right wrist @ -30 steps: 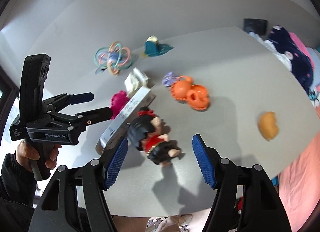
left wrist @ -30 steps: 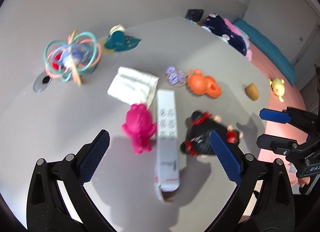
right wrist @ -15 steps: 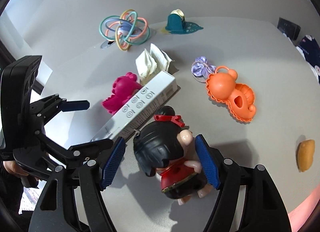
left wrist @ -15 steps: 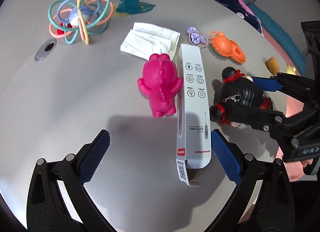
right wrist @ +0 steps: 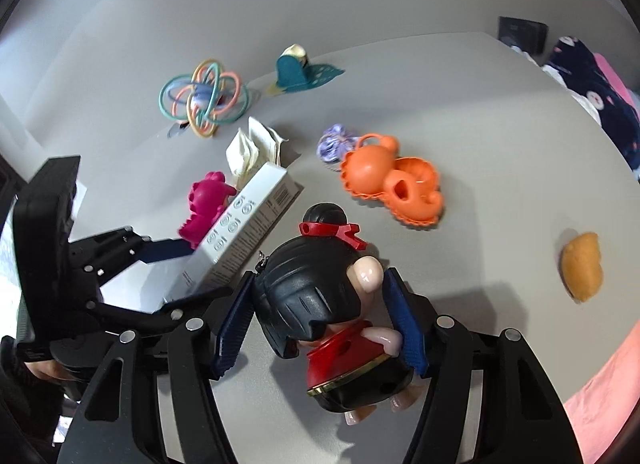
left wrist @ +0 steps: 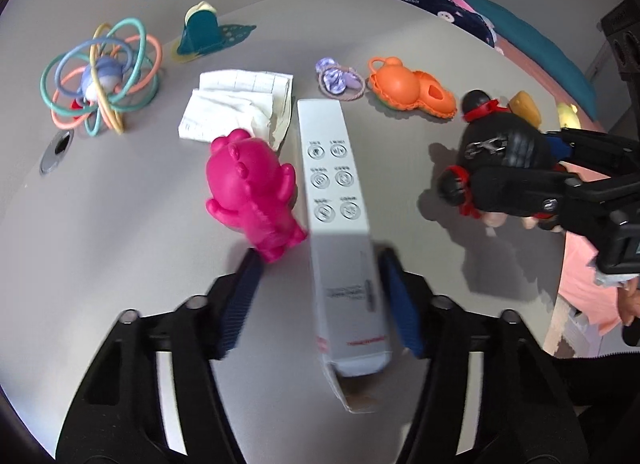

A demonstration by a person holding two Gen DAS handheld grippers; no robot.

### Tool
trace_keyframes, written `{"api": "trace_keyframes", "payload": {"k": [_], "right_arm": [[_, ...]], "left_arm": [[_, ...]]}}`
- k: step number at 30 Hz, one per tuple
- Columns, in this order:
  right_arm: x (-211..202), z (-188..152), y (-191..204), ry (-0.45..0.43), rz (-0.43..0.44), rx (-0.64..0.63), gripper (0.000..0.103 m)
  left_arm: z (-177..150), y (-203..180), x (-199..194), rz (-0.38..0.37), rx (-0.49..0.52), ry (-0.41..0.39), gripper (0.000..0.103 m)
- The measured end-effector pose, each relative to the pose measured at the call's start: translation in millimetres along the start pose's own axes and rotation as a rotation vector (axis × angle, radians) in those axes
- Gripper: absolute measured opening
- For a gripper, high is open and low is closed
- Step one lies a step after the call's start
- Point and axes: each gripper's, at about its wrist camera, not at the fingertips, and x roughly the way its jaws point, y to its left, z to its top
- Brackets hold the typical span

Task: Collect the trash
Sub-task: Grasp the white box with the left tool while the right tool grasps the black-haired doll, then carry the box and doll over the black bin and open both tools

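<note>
A long white carton [left wrist: 336, 183] lies on the grey table [left wrist: 120, 244]. Its near end sits between the fingers of my left gripper [left wrist: 320, 304], whose jaws are closing. The right pad is at the carton's side; the left pad still stands off it. A crumpled white paper [left wrist: 236, 103] lies behind the carton. My right gripper [right wrist: 320, 316] is closing on a black-haired doll in red [right wrist: 312, 288], with both pads against its head and arm. The right wrist view also shows the carton [right wrist: 248, 223] and the left gripper [right wrist: 188, 272].
A pink figure [left wrist: 248, 191] stands right beside the carton's left side. An orange toy [left wrist: 408, 87], a purple scrunchie [left wrist: 340, 77], a ring rattle [left wrist: 100, 75] and a teal toy [left wrist: 204, 33] lie further back. An orange lump [right wrist: 582, 266] sits near the table's right edge.
The left gripper has sunk over the carton's near end and its jaws have narrowed a lot. The right gripper has come down around the doll and its pads have closed onto it.
</note>
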Motion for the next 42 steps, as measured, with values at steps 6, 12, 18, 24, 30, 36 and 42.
{"api": "trace_keyframes", "payload": {"k": [6, 12, 18, 24, 30, 36, 42], "right_arm": [[-30, -7, -14, -0.068, -0.022, 0.085, 0.064], [-69, -17, -38, -0.157, -0.023, 0.167, 0.061], [-93, -25, -57, -0.211, -0.050, 0.216, 0.055], [-119, -36, -68, -0.271, -0.044, 0.249, 0.055], [-157, -46, -84, -0.352, -0.066, 0.283, 0.055], [-189, -66, -107, -0.404, -0.120, 0.338, 0.055], [-220, -101, -137, -0.435, -0.197, 0.430, 0.055]], "left_arm": [[10, 1, 1, -0.013, -0.036, -0.032, 0.030], [26, -16, -19, -0.040, -0.005, -0.091, 0.027], [39, -36, -31, -0.063, 0.031, -0.141, 0.026], [49, -51, -49, -0.114, 0.038, -0.201, 0.026], [61, -69, -70, -0.113, 0.078, -0.240, 0.026], [76, -108, -77, -0.156, 0.168, -0.255, 0.026], [89, -173, -75, -0.249, 0.299, -0.259, 0.026]]}}
